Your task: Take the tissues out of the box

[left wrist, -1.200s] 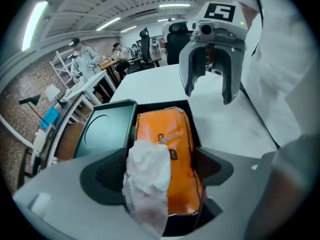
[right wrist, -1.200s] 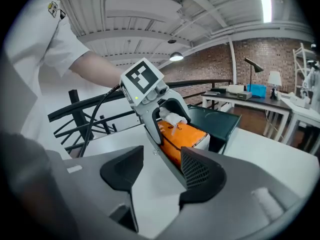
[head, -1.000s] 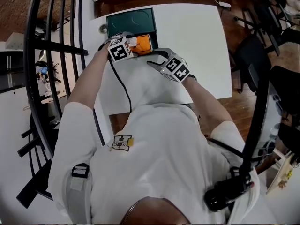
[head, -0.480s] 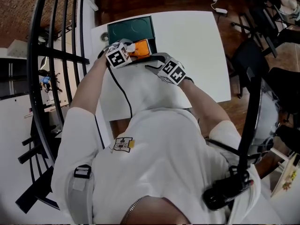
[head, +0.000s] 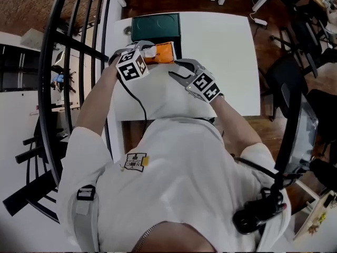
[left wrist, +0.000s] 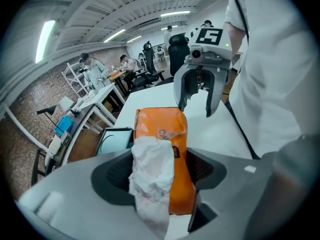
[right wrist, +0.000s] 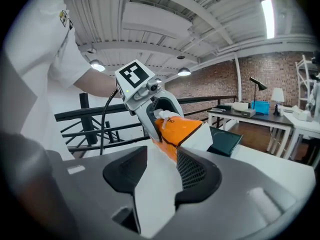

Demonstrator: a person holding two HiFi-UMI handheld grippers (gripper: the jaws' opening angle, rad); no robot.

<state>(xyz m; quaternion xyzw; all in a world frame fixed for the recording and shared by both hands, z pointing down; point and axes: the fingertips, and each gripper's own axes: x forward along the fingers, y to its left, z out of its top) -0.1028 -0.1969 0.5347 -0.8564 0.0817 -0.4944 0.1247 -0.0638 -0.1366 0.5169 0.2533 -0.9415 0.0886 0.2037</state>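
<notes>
An orange tissue pack [head: 165,52] lies on the white table [head: 226,46], with a crumpled white tissue [left wrist: 150,176] sticking out of its near end. My left gripper [left wrist: 162,169] is shut on that end of the pack [left wrist: 165,134], the tissue against its left pad. From the right gripper view the left gripper [right wrist: 157,116] shows clamped on the pack [right wrist: 180,131]. My right gripper [right wrist: 161,166] is a little short of the pack, jaws closing with only bare table between them. It faces the left gripper [head: 150,50] from the right [head: 179,70].
A dark green flat case [head: 156,27] lies just beyond the pack at the table's far edge. Black railing bars [head: 79,41] run along the table's left side. Dark chairs [head: 287,67] stand to the right. A cable [head: 138,96] trails from the left gripper.
The head view has shifted slightly. Both grippers stay at the orange pack, with the right one edging a little nearer to it.
</notes>
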